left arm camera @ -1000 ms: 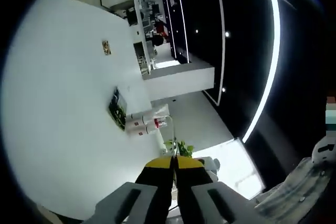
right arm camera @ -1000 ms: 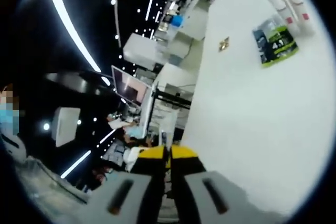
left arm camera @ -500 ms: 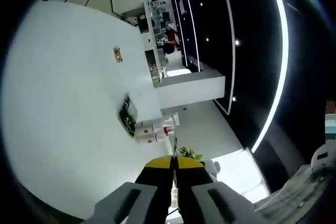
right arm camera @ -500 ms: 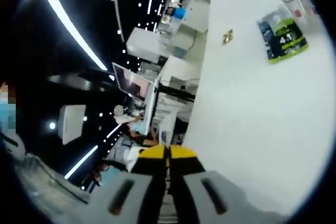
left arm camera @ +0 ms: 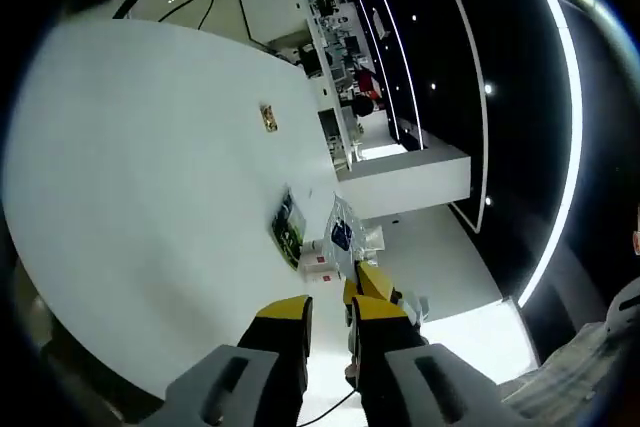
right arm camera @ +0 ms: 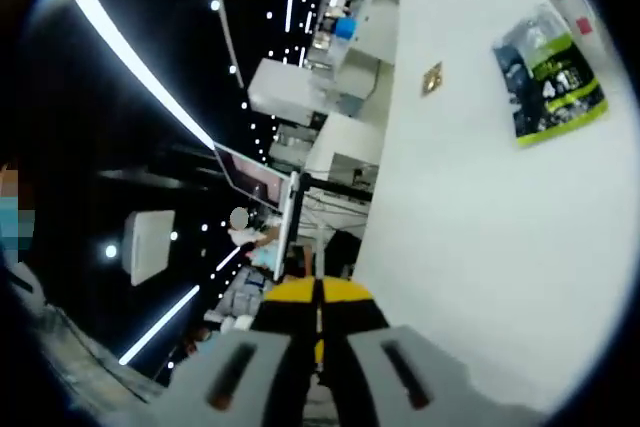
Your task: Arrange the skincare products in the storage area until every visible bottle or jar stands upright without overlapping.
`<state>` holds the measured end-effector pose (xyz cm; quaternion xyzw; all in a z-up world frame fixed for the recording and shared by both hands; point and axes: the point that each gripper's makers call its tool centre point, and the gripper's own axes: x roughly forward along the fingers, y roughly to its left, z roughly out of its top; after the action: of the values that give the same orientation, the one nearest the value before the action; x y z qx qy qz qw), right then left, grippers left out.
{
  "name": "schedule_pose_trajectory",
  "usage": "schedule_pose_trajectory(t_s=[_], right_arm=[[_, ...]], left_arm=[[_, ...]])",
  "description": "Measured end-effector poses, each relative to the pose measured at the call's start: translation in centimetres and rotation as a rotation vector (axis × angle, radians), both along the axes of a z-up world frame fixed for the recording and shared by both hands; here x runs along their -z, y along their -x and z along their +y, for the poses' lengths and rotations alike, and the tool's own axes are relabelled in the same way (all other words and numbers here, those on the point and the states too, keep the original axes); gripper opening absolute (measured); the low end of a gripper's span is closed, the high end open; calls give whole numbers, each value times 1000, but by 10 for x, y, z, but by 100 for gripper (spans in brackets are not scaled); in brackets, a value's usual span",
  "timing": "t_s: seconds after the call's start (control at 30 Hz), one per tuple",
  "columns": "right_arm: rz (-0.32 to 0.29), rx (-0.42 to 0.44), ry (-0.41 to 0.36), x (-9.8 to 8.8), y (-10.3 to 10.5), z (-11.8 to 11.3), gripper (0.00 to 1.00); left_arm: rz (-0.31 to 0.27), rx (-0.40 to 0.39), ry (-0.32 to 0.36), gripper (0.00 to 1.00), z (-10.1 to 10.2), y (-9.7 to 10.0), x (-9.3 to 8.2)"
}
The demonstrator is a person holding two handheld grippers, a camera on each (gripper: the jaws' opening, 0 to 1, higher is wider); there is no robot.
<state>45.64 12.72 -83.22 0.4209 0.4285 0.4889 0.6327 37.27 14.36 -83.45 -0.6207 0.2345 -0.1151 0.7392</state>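
Note:
In the left gripper view, white bottles with red labels [left arm camera: 321, 259] lie on their sides at the far edge of the white table [left arm camera: 130, 167]. A green-and-black packet [left arm camera: 288, 230] and a clear bluish pouch [left arm camera: 342, 231] lie next to them. My left gripper [left arm camera: 330, 313] hovers short of them, open with a narrow gap and holding nothing. In the right gripper view, the green-and-black packet [right arm camera: 555, 72] lies flat on the table [right arm camera: 480, 247], and a bottle's red label [right arm camera: 582, 24] peeks in at the rim. My right gripper [right arm camera: 318, 293] is shut and empty, well away from them.
A small gold tag [left arm camera: 268, 118] lies on the table farther out, also seen as the gold tag [right arm camera: 432, 77]. Beyond the table are white counters, desks with monitors and a dark ceiling with light strips. A person's sleeve [left arm camera: 590, 367] is at the lower right.
My left gripper's jaws have parted from shut to a narrow gap. Both cameras have swung, so the bottles and packet sit closer to the left gripper's tips.

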Motion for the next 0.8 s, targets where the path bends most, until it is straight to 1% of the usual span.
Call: schedule_pose_trajectory(t_s=[0.1, 0.17, 0.27, 0.3, 0.4, 0.47, 0.5, 0.53, 0.57, 0.63, 0.67, 0.7, 0.73, 0.8], right_arm=[[2, 39, 13, 8, -18, 1, 0], [3, 83, 22, 13, -35, 2, 0], [6, 156, 60, 24, -61, 5, 0], [1, 167, 71, 25, -64, 6, 0], [-3, 217, 106, 31, -82, 11, 0], [-22, 243, 144, 37, -97, 16, 0], [-29, 252, 159, 40, -100, 17, 0], [-38, 270, 198, 47, -107, 17, 0], [-37, 278, 210, 49, -109, 16, 0], [-21, 308, 214, 53, -121, 17, 0], [-23, 322, 232, 56, -125, 15, 0], [-18, 320, 254, 64, -131, 14, 0], [-19, 318, 265, 67, -133, 14, 0], [-42, 307, 351, 82, -137, 7, 0]], left_arm=[[4, 15, -5, 16, -6, 5, 0], [7, 33, -2, 17, -11, 9, -2], [-6, 54, -2, 17, -16, 13, -8], [-8, 59, -1, 18, -17, 14, -9], [-13, 71, -7, 18, -19, 18, -10], [-17, 68, -5, 18, -18, 22, -12], [-17, 66, -5, 18, -18, 22, -12], [-16, 60, -4, 18, -17, 24, -12], [-13, 54, -3, 18, -15, 25, -12], [-9, 40, -3, 18, -13, 28, -11], [-8, 34, -3, 18, -13, 28, -11], [-7, 25, -4, 18, -11, 29, -11], [-6, 19, -5, 18, -10, 29, -11], [-3, 12, -6, 18, -9, 30, -10]])
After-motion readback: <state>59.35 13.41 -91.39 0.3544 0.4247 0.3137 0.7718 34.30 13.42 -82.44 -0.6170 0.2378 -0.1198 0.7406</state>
